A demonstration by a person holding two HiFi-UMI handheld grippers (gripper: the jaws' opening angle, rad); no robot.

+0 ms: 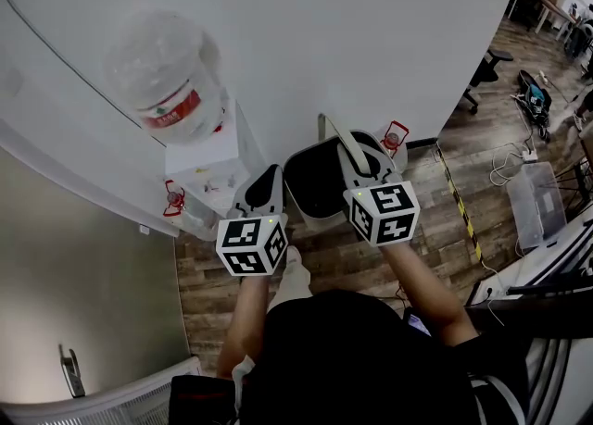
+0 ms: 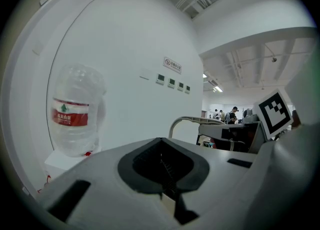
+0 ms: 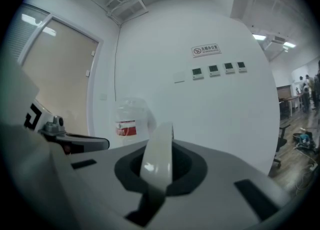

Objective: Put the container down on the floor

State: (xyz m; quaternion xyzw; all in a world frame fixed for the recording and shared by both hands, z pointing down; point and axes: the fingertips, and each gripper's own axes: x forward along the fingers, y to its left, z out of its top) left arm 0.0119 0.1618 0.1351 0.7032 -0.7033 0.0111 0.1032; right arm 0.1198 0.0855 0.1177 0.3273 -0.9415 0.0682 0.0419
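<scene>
The right gripper (image 1: 361, 166) is squeezing tight on the pale handle (image 3: 158, 146) of the container (image 1: 315, 190) — a dark bin that is hanging by that handle close to the white wall (image 1: 371, 34), above the wooden floor (image 1: 371, 261). The left gripper (image 1: 267, 184) is pointing the same way just beside the bin, with its jaws pressed together and nothing in them. A big water bottle (image 1: 171, 81) is sitting on a white stand (image 1: 199, 156) — off to the left.

The floor (image 1: 335, 253) is matt, grainy wood plank. At 10 o'clock the bottle (image 1: 171, 76) is clear glossy plastic. The container (image 1: 310, 182) looks dark smooth plastic, its handle (image 3: 157, 154) pale and glossy.
</scene>
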